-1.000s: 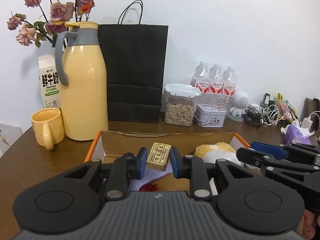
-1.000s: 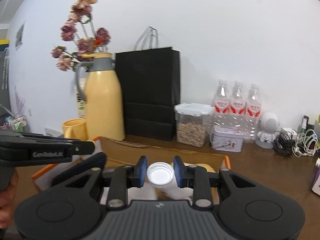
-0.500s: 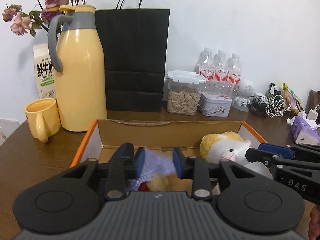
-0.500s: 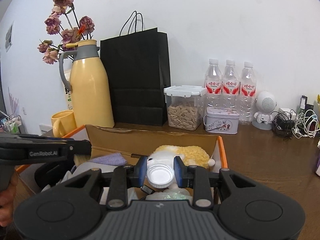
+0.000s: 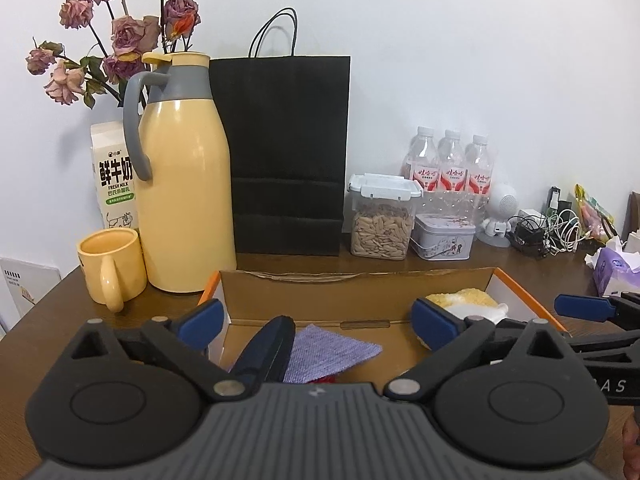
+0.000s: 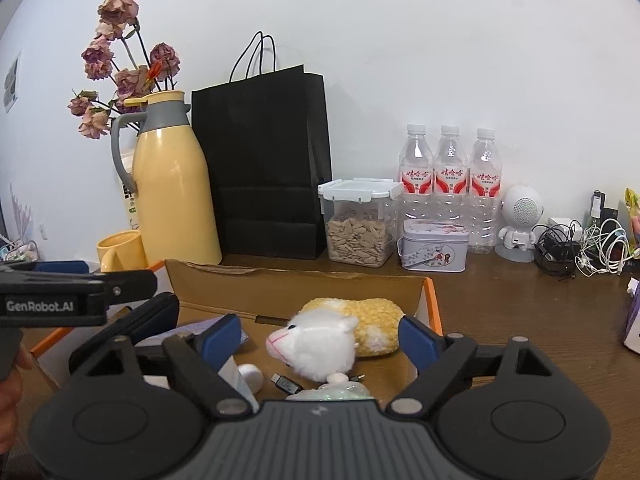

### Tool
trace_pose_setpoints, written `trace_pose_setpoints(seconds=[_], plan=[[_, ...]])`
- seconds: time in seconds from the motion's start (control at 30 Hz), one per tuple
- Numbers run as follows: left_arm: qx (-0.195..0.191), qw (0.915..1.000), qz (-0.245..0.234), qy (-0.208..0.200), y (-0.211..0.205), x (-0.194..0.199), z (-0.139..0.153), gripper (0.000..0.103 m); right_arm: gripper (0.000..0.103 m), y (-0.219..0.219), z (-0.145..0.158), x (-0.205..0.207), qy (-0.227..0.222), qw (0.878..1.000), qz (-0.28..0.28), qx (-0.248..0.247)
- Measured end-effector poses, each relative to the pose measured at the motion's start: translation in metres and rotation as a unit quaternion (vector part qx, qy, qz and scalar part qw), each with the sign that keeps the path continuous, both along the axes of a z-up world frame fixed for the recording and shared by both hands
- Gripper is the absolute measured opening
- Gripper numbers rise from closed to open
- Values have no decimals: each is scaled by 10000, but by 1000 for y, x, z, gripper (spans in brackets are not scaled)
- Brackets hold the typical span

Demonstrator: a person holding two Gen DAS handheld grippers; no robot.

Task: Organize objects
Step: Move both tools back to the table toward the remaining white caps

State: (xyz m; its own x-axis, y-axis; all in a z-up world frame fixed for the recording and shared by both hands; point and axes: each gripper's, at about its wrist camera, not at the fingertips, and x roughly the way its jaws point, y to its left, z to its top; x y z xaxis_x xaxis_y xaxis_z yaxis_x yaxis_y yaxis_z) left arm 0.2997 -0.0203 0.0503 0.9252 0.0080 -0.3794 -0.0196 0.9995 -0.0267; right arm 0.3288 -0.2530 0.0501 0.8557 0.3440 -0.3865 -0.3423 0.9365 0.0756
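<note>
The white milk carton (image 6: 131,205) is almost wholly hidden behind the tall yellow thermos jug (image 6: 170,184) in the right wrist view. The dark zipped pouch (image 5: 266,350) and purple woven cloth (image 5: 330,354) vanish under the left hand-held gripper (image 5: 318,322)'s body.

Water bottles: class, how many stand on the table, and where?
3 water bottles, side by side against the wall, behind the seed container and tin. None looks hidden.
</note>
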Motion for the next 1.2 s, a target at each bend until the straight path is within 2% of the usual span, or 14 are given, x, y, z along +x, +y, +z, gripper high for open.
trace_pose_setpoints(seconds=[0.3,0.67,1.2], plan=[[9,9999,123,-101,5,-17,10,103,91,-3,7,-8,-80,10000,-45,12],[130,9996,199,-175,13,-57,28,103,103,-8,24,-52,-185,9998,-3,-7],[156,9994,293,131,27,-120,28,103,103,-6,20,-126,107,9993,266,-221]])
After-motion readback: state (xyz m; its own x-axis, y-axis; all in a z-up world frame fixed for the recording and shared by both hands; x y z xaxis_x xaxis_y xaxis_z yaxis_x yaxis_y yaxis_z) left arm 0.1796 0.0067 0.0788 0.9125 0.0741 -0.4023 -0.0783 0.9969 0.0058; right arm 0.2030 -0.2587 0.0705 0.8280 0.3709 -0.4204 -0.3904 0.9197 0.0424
